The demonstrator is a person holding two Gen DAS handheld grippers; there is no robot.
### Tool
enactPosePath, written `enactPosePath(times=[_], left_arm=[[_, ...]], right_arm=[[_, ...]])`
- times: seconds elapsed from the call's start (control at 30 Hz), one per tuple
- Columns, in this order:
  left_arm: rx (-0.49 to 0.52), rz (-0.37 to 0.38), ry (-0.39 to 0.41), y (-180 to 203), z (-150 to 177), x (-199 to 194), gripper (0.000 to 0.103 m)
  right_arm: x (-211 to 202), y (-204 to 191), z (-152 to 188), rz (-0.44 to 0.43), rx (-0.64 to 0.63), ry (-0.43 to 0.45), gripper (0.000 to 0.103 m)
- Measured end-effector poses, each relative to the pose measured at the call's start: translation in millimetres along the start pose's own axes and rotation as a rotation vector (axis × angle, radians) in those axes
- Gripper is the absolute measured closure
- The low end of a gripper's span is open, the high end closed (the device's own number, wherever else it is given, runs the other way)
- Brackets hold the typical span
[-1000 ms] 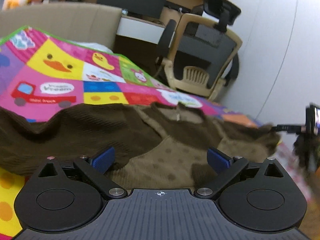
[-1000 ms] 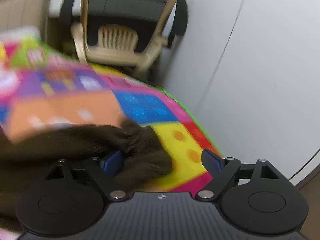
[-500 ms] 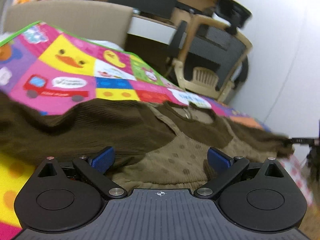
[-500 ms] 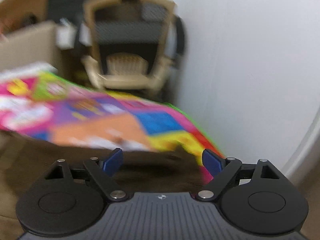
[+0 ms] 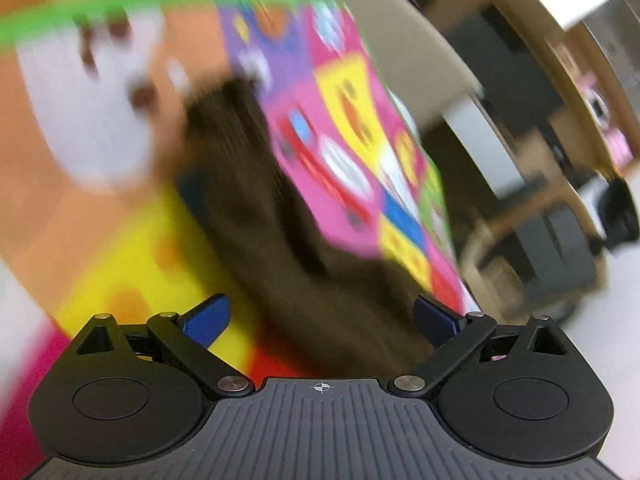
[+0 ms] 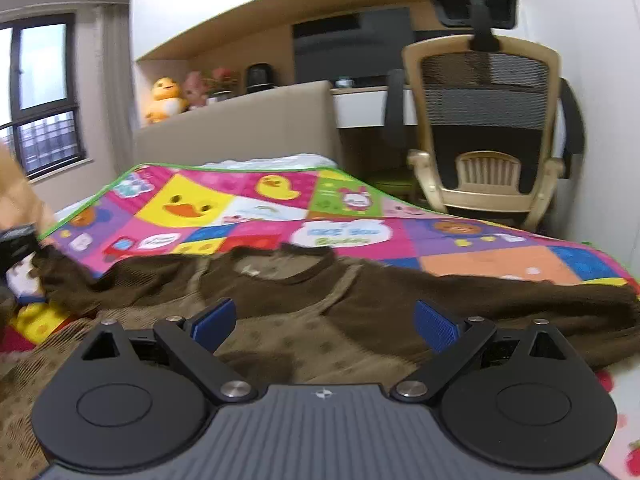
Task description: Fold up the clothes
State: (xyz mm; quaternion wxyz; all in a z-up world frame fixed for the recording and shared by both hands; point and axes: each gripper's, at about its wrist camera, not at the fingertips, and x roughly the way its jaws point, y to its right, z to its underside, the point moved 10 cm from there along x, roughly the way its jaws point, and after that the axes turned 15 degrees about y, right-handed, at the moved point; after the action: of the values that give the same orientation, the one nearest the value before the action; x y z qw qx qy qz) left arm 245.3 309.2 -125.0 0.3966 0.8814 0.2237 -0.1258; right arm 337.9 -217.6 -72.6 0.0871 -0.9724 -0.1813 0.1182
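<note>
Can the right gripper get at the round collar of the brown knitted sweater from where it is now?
Probably yes. The right gripper is open and sits low over the brown knitted sweater, whose collar lies just ahead on the colourful patchwork mat. Nothing stands between them.

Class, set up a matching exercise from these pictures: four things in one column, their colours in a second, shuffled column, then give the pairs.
Things:
1. sweater
2. office chair frame
3. mat border
4. right claw finger pads

Colours:
A. green
B. blue
C. brown
D. beige

Pairs: 1-C, 2-D, 3-A, 4-B
</note>
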Motion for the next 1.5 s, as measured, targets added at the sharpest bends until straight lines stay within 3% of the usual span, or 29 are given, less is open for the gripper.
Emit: enactPosePath(times=[0.07, 0.17, 0.2, 0.23, 0.3, 0.33, 0.43, 0.6, 0.7, 0.8, 0.87, 0.9, 0.93, 1.0, 1.1, 1.17, 1.23, 1.27, 1.37, 1.43, 1.5], left_arm=[[0.036, -0.063, 0.079, -8, -20, 7, 0.003], [0.094, -0.114, 0.109, -12, -33, 29, 0.005], [0.118, -0.123, 0.110, -12, -35, 36, 0.018], [0.163, -0.128, 0.109, -9, -35, 42, 0.052], [0.270, -0.140, 0.105, -2, -34, 51, 0.083], [0.300, -0.137, 0.115, 5, -36, 49, 0.090], [0.368, -0.042, 0.162, 48, -45, 30, 0.091], [0.473, 0.216, 0.232, 167, -48, -13, 0.091], [0.508, 0.386, 0.198, 236, -19, -26, 0.091], [0.493, 0.502, 0.095, 286, 29, -22, 0.090], [0.473, 0.558, 0.016, 308, 61, -18, 0.082], [0.471, 0.595, -0.027, 314, 76, -16, 0.059], [0.471, 0.630, -0.065, 319, 90, -15, 0.038], [0.499, 0.653, -0.054, 314, 90, -20, 0.019], [0.541, 0.687, -0.036, 308, 91, -29, 0.009], [0.569, 0.707, -0.024, 303, 91, -34, 0.009], [0.598, 0.659, -0.007, 285, 84, -30, 0.007], [0.616, 0.628, -0.010, 276, 84, -27, 0.007], [0.616, 0.625, -0.056, 252, 95, -23, 0.007], [0.616, 0.623, -0.087, 236, 103, -21, 0.007], [0.616, 0.622, -0.118, 220, 111, -18, 0.007]], right_arm=[[-1, -4, 5, -0.017, 0.028, 0.001, 0.002], [-3, -9, 12, -0.043, 0.070, 0.001, 0.000], [-4, -11, 15, -0.052, 0.084, 0.002, 0.000], [-5, -13, 17, -0.060, 0.098, 0.002, 0.000], [-6, -17, 22, -0.078, 0.126, 0.003, 0.000], [-7, -19, 25, -0.086, 0.140, 0.003, 0.000], [-10, -24, 32, -0.112, 0.182, 0.004, 0.000], [-6, -29, 43, -0.148, 0.202, -0.058, 0.000], [-2, -30, 48, -0.151, 0.207, -0.095, 0.000], [4, -28, 55, -0.155, 0.231, -0.145, 0.000], [5, -27, 57, -0.158, 0.250, -0.159, 0.000], [5, -26, 57, -0.160, 0.258, -0.160, 0.000], [5, -26, 57, -0.161, 0.265, -0.160, 0.000], [5, -25, 58, -0.164, 0.280, -0.162, 0.000], [4, -23, 58, -0.165, 0.295, -0.164, 0.000], [5, -25, 58, -0.160, 0.285, -0.169, 0.000], [7, -30, 59, -0.155, 0.239, -0.186, 0.000], [9, -34, 60, -0.149, 0.201, -0.199, 0.000], [11, -46, 63, -0.125, 0.084, -0.234, 0.000], [8, -54, 53, -0.137, 0.035, -0.224, 0.000], [4, -60, 29, -0.155, 0.004, -0.161, 0.000]])
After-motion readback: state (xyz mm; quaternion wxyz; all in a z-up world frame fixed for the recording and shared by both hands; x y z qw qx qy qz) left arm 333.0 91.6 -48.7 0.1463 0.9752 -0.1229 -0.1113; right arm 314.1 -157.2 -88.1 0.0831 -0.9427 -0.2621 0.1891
